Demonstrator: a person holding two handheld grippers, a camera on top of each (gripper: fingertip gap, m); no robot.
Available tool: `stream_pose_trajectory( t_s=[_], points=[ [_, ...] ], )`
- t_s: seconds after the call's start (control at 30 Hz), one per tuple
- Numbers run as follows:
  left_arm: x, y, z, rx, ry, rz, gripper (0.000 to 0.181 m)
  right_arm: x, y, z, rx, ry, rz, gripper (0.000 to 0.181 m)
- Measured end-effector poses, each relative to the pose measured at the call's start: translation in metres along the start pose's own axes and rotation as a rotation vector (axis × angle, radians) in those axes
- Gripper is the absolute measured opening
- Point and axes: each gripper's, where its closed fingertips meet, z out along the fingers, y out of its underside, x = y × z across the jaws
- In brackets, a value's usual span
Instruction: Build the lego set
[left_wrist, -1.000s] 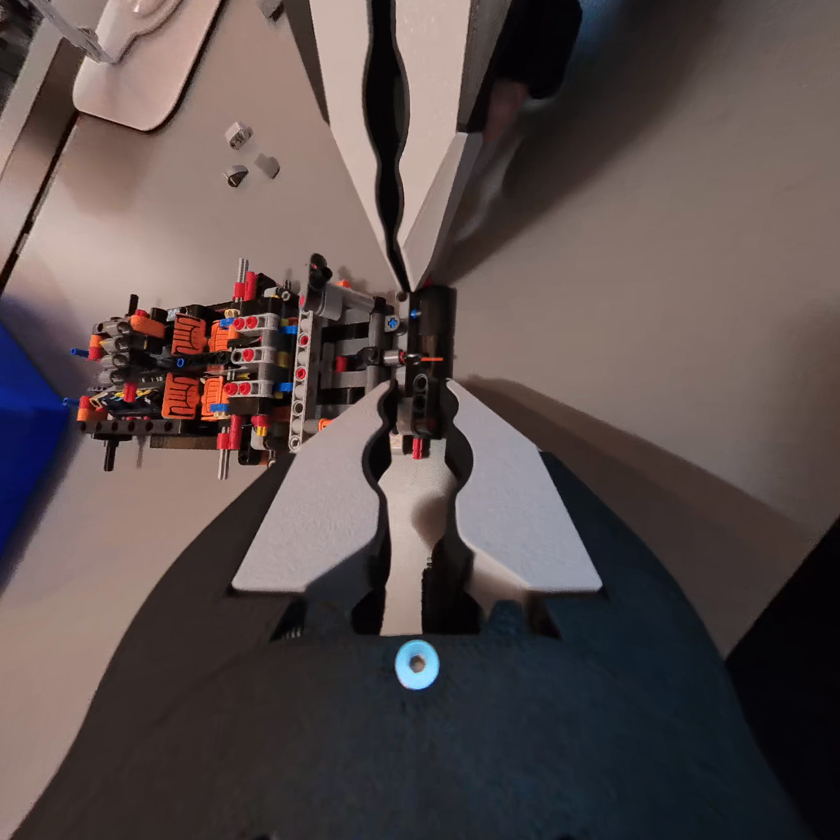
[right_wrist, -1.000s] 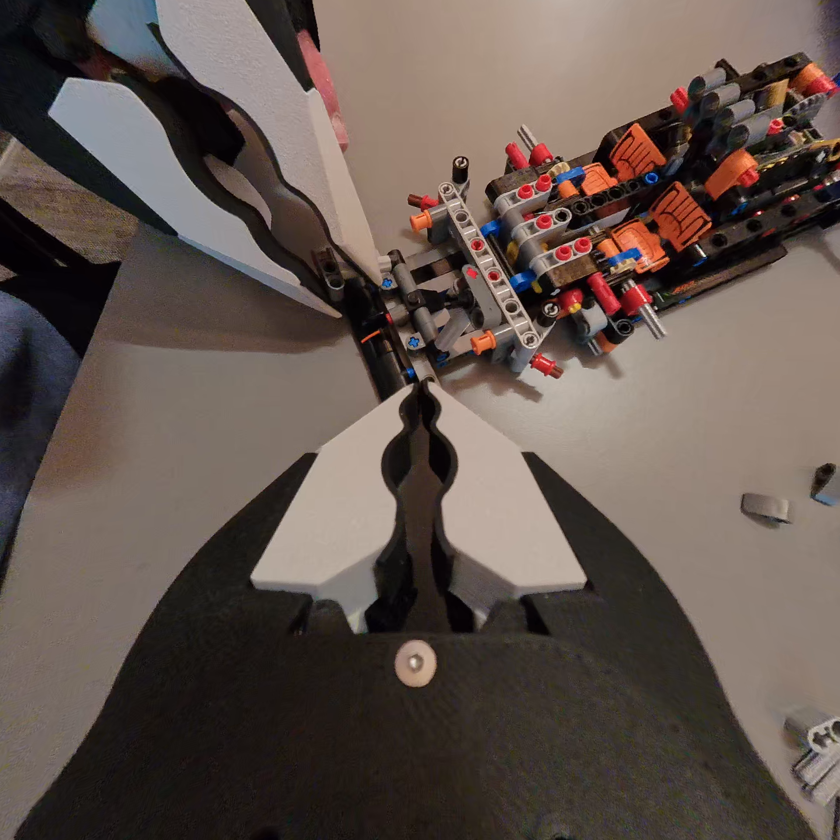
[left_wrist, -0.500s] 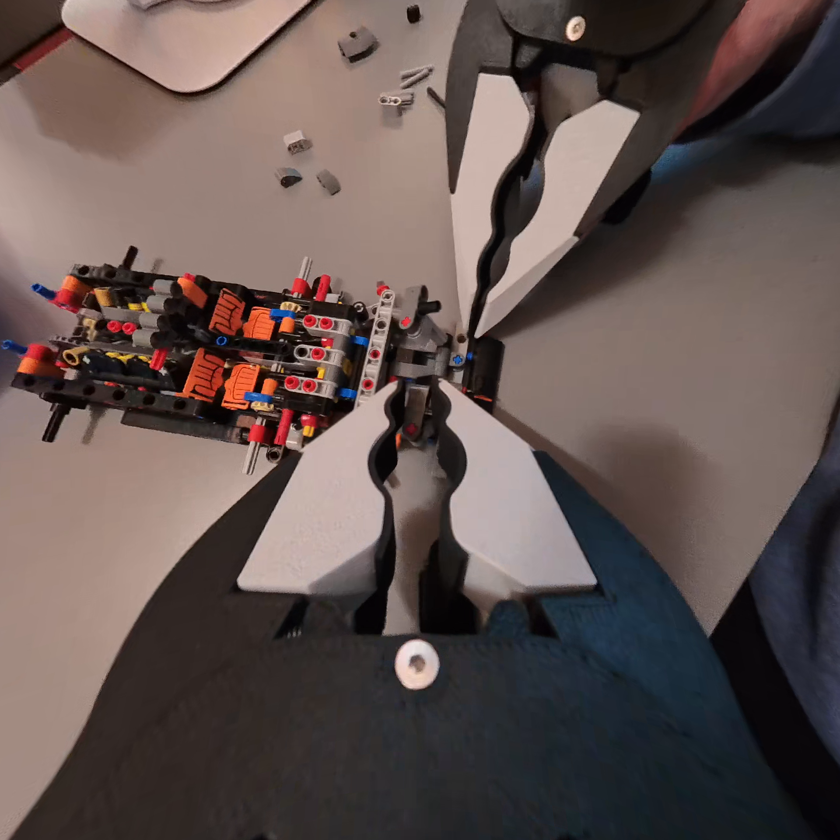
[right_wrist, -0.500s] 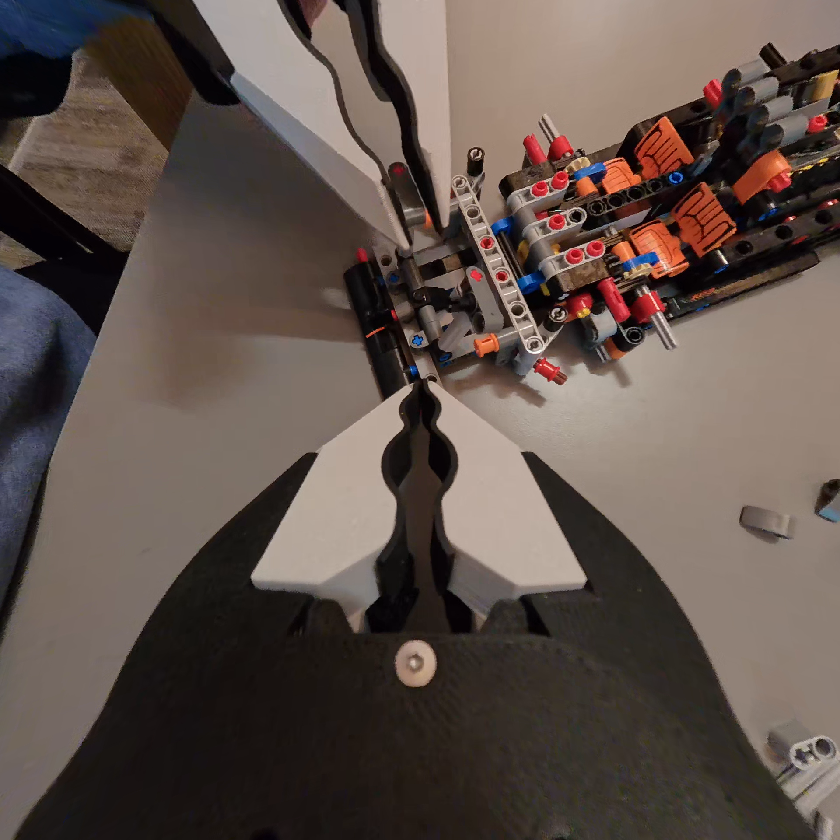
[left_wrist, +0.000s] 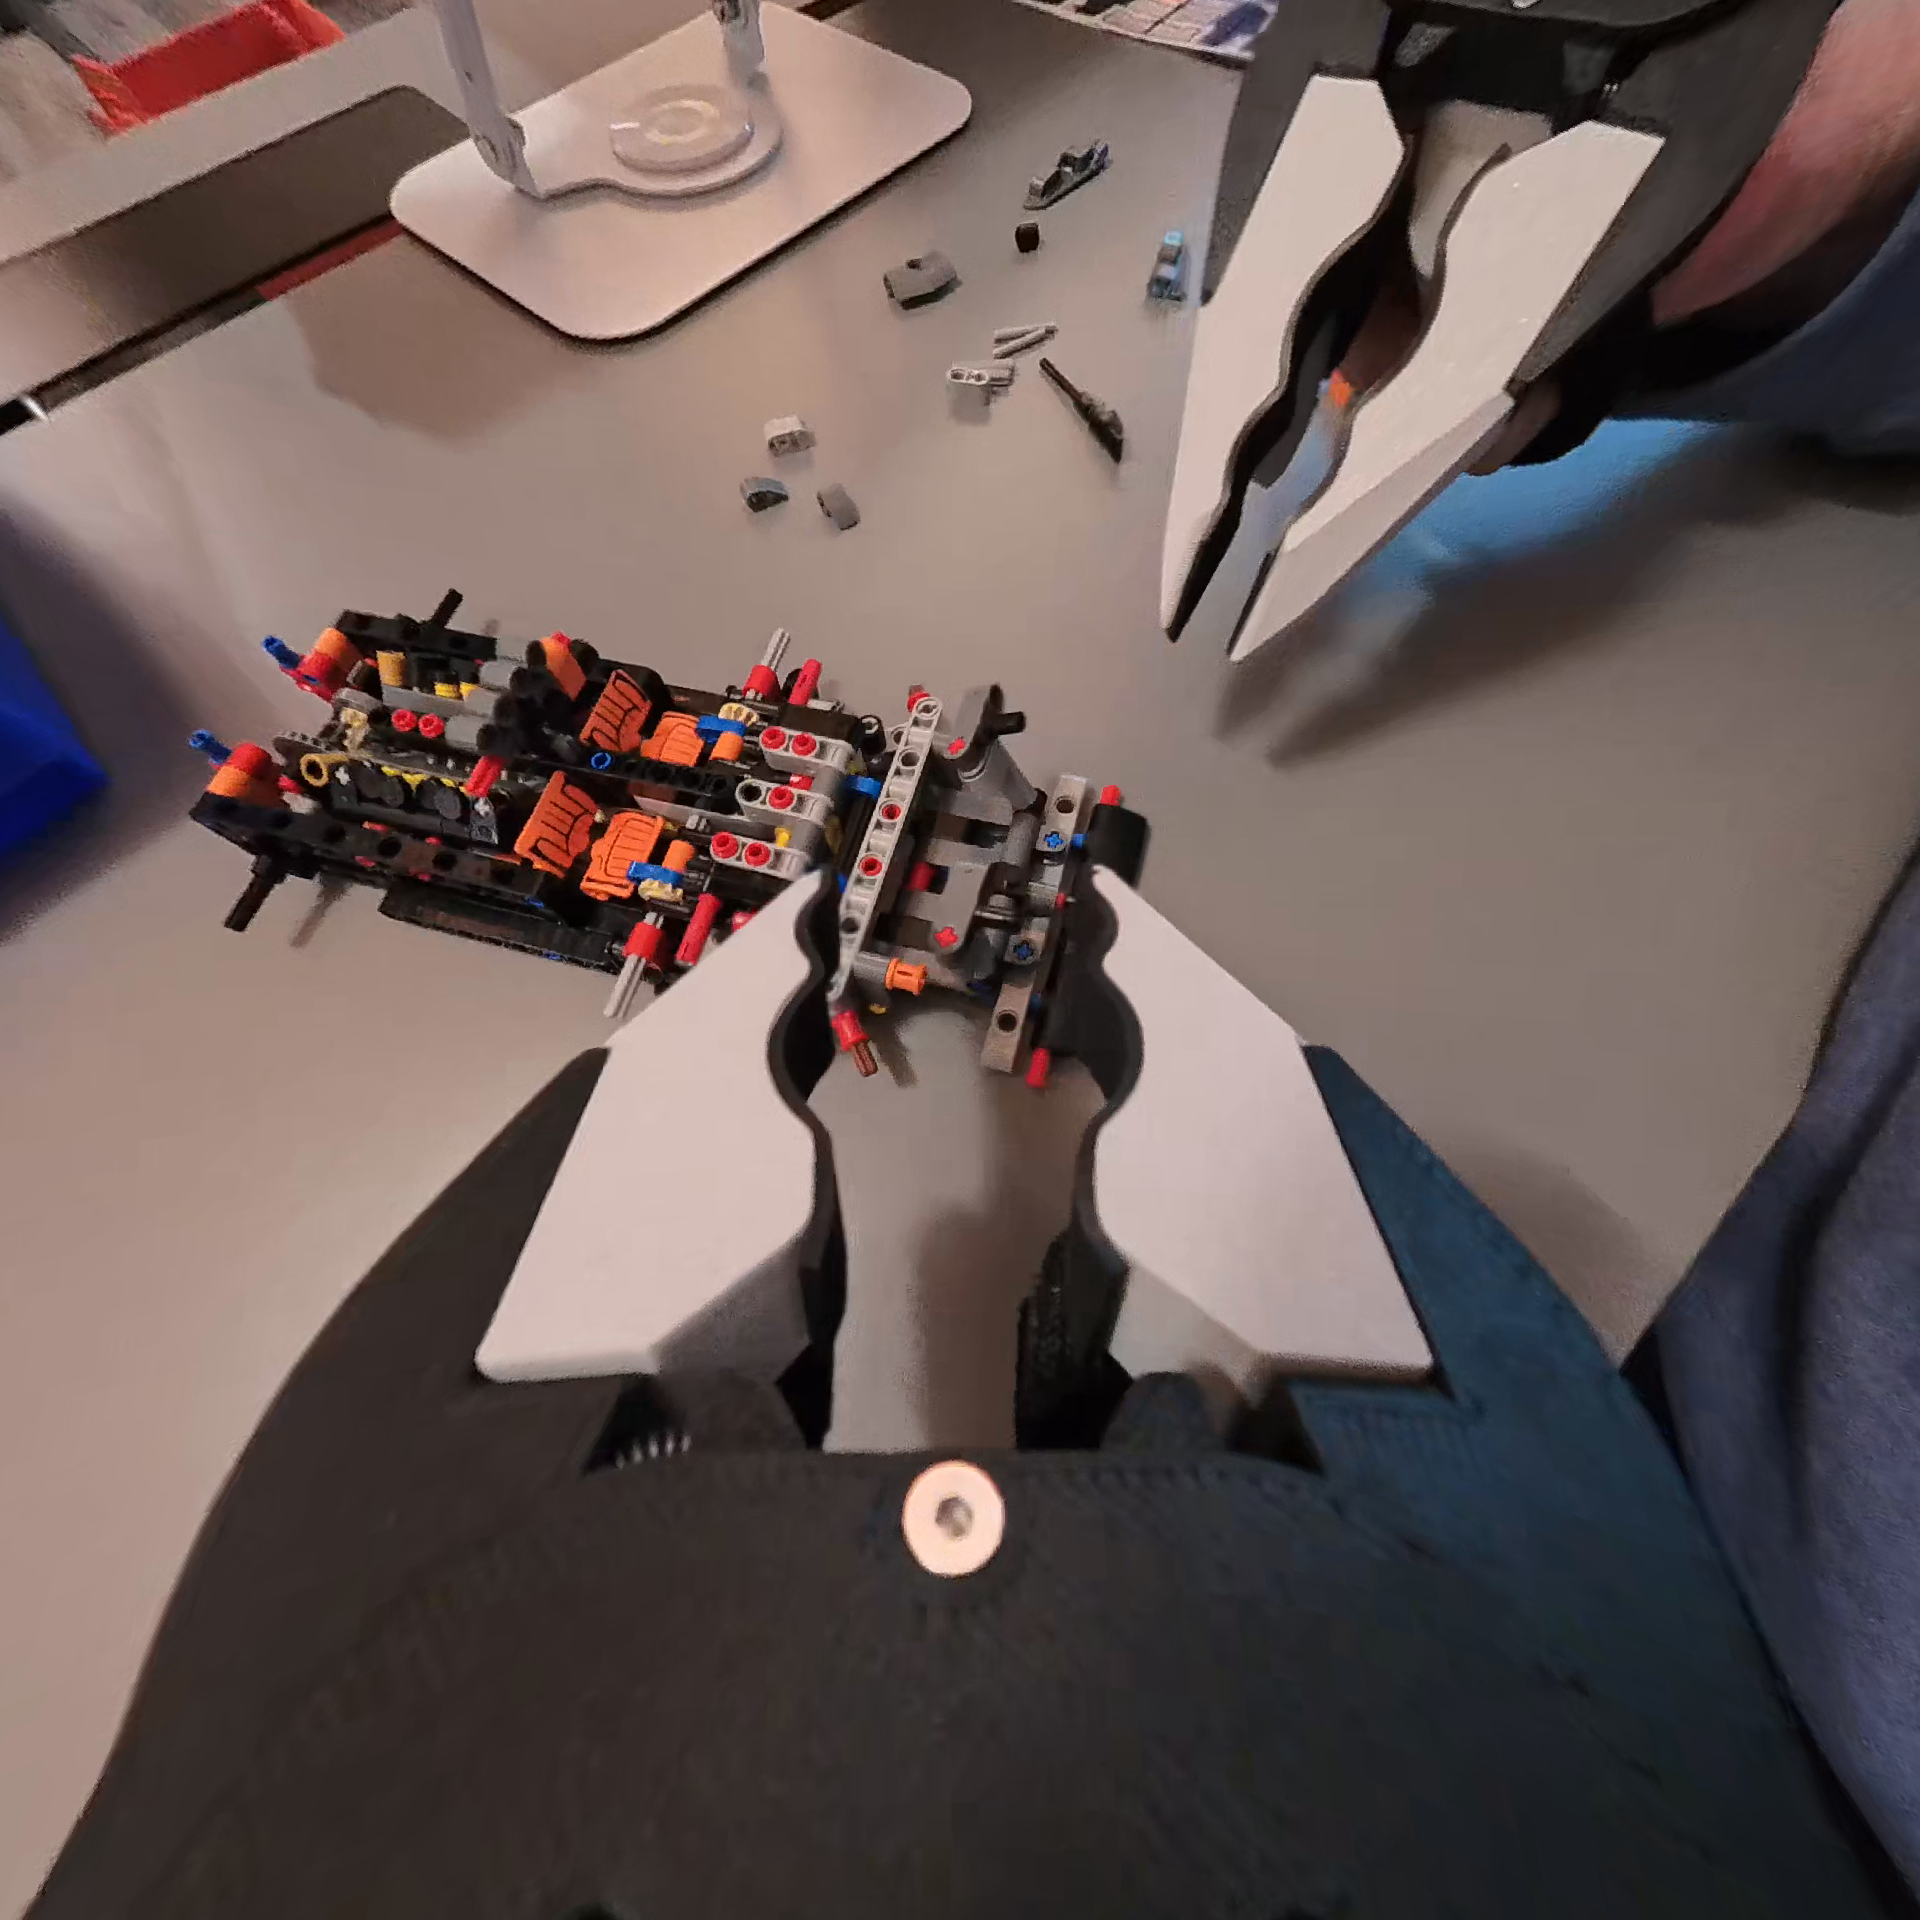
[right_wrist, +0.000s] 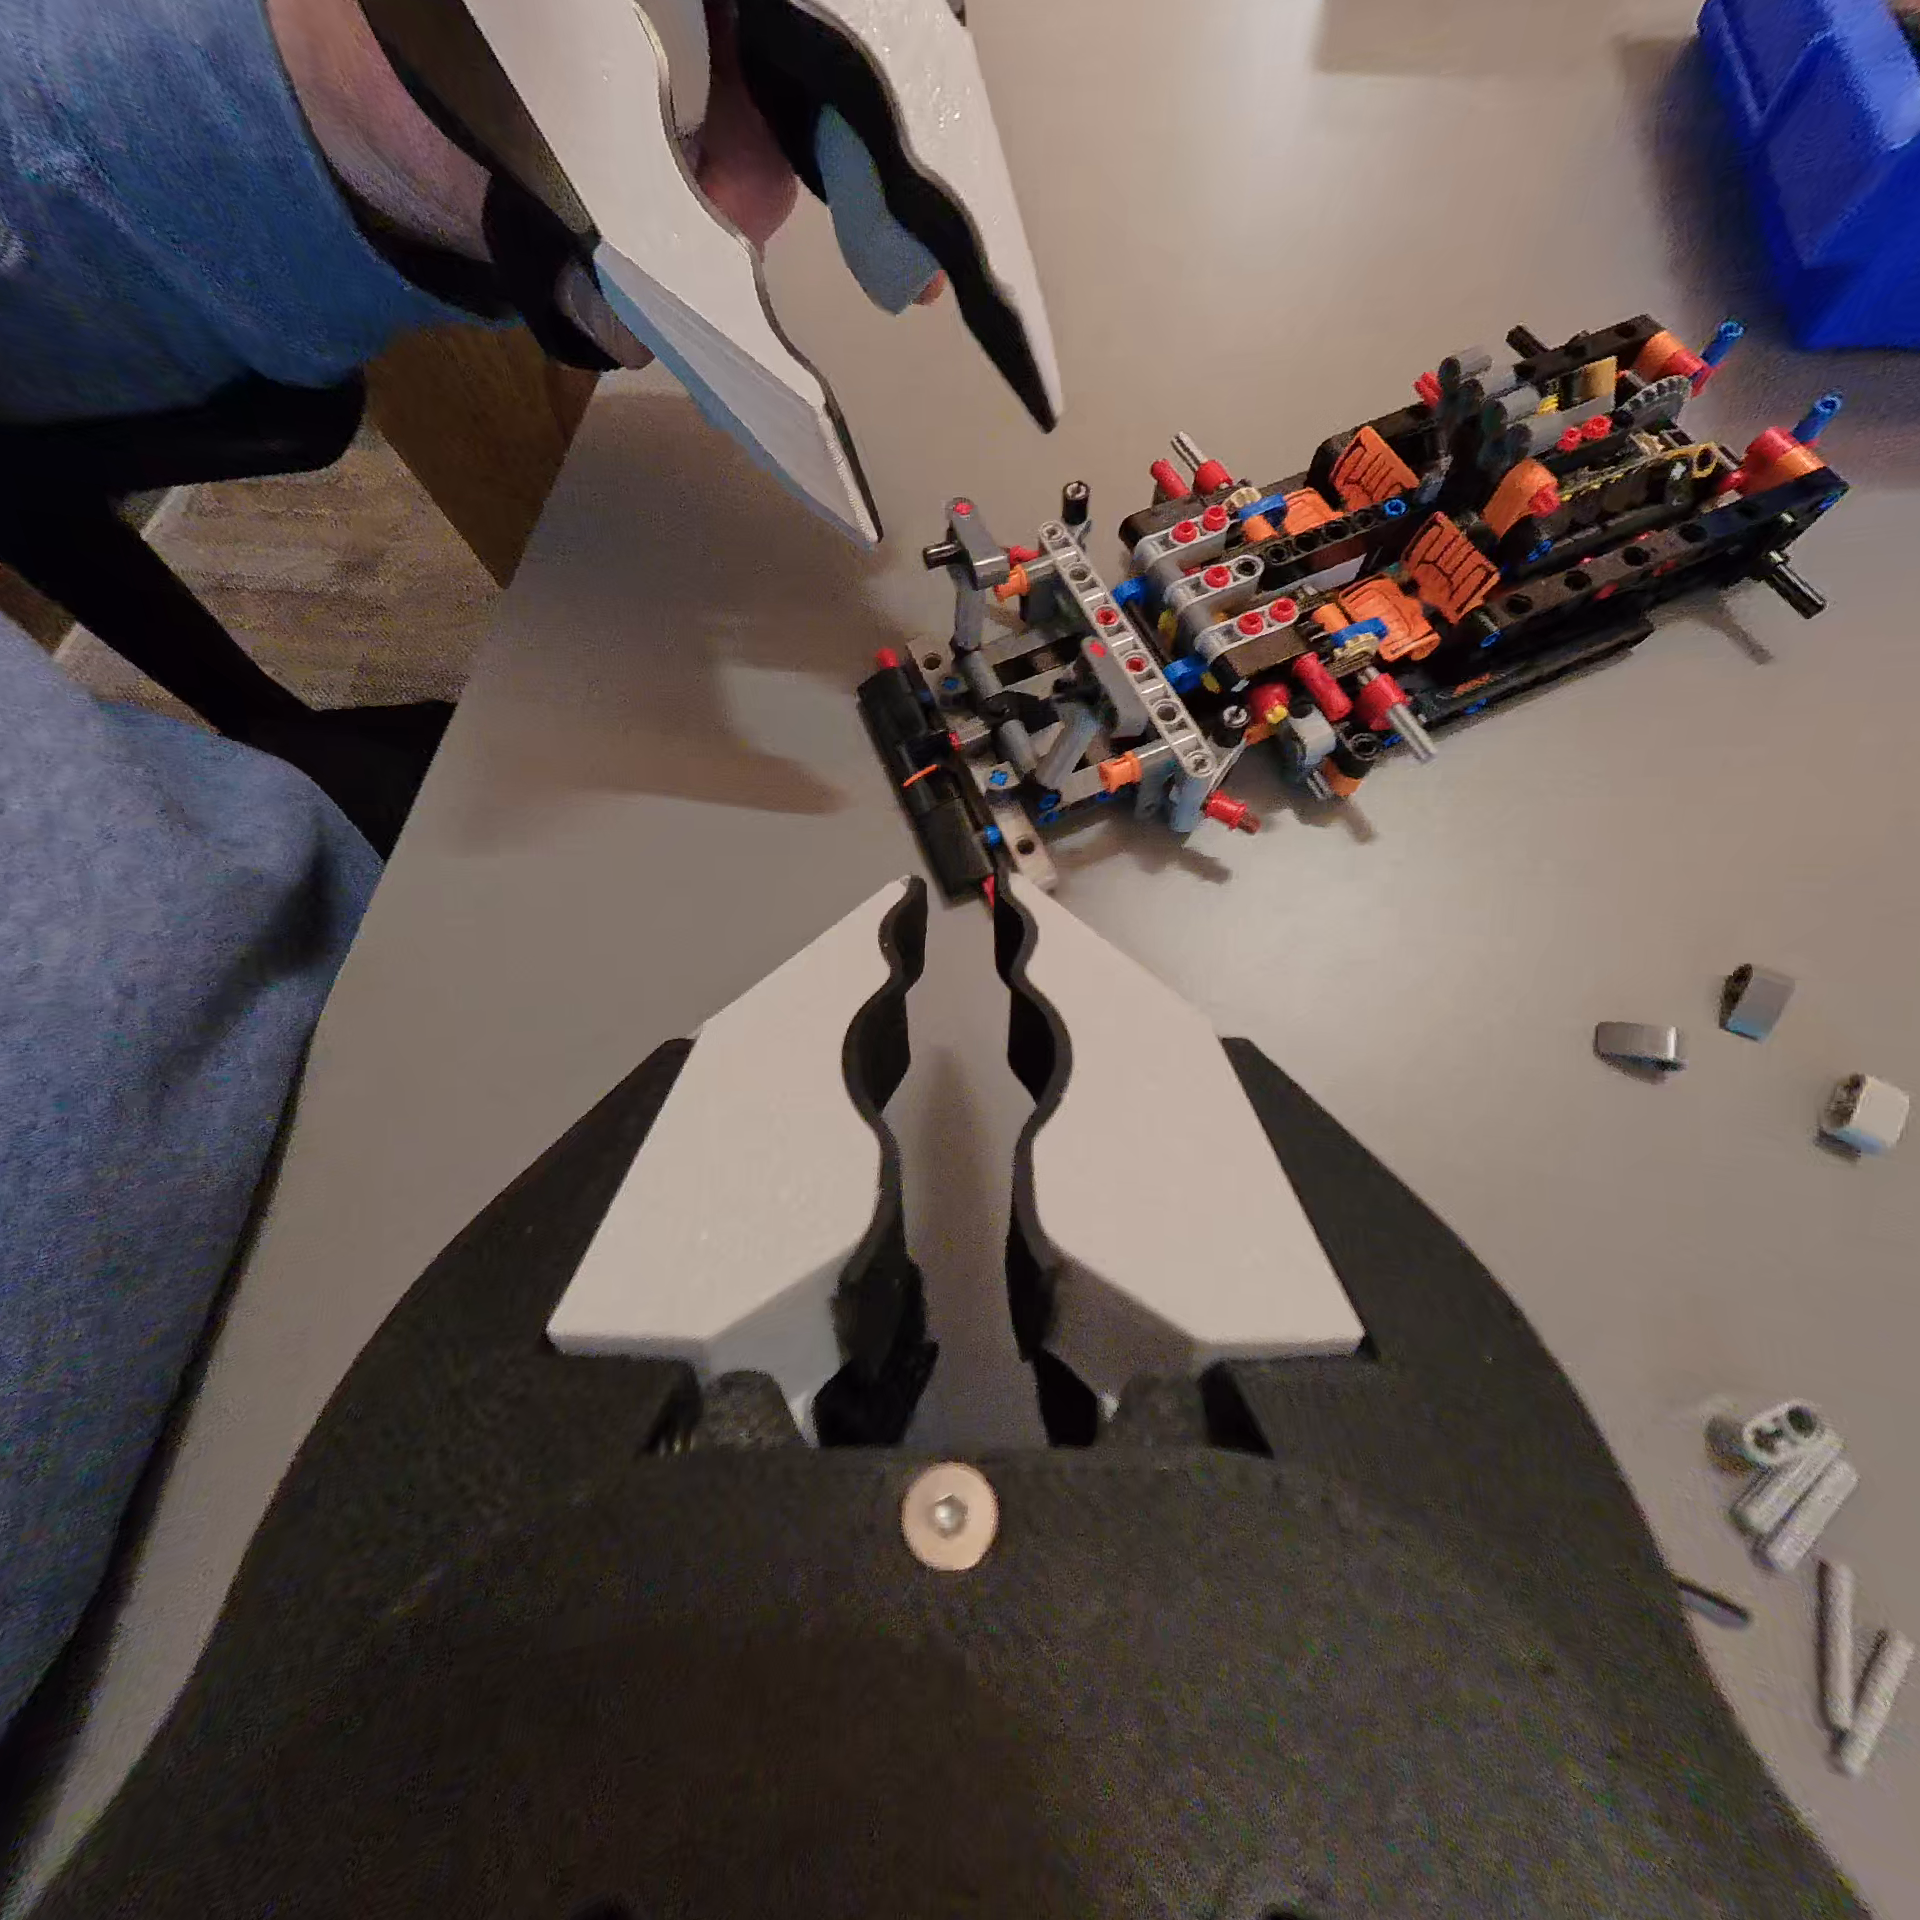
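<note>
The long black, grey and orange lego model (left_wrist: 623, 800) lies flat on the grey table (left_wrist: 1455, 935). My left gripper (left_wrist: 961, 883) is open and empty; its fingers straddle the model's grey framed end from above without touching. My right gripper (right_wrist: 961, 888) is open a small gap and empty, just short of the black beam (right_wrist: 925, 758) at the model's near end. In the left wrist view the right gripper (left_wrist: 1205, 639) hangs up and to the right of the model. In the right wrist view the left gripper (right_wrist: 961, 478) hovers open above the model (right_wrist: 1351, 623).
Small grey loose parts (left_wrist: 790, 436) and a black axle (left_wrist: 1086, 410) lie behind the model, near a stand's flat base (left_wrist: 675, 177). More grey pieces (right_wrist: 1636, 1044) and connectors (right_wrist: 1787, 1475) lie right of my right gripper. A blue bin (right_wrist: 1829, 156) stands beyond the model. The table edge (right_wrist: 447, 707) is close by. Some 9 cm of space lies between my two pairs of fingers.
Both grippers have let go of the model's end, opened and pulled back and up. The model has stayed on the table.
</note>
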Motion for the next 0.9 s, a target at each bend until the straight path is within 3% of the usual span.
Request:
stream_pose_trajectory(
  t_s=[0.2,0.43,0.57,0.8,0.9],
  points=[
    [0.012,-0.028,-0.002,0.059,-0.046,0.079,0.062,-0.02,0.009,-0.013,0.031,0.02,-0.004,0.012],
    [0.016,-0.028,0.014,0.006,-0.082,0.107,0.079,-0.025,0.023,-0.028,0.022,0.073,-0.024,0.014],
    [-0.003,-0.02,0.018,-0.028,-0.132,0.069,0.083,-0.023,0.027,-0.041,0.038,0.102,-0.026,0.014],
    [-0.064,-0.012,0.014,-0.014,-0.2,-0.097,0.08,-0.016,0.034,-0.059,0.08,0.149,-0.022,0.016],
    [-0.073,-0.024,0.01,0.049,-0.189,-0.145,0.072,-0.012,0.035,-0.068,0.094,0.176,-0.024,0.015]
  ],
)
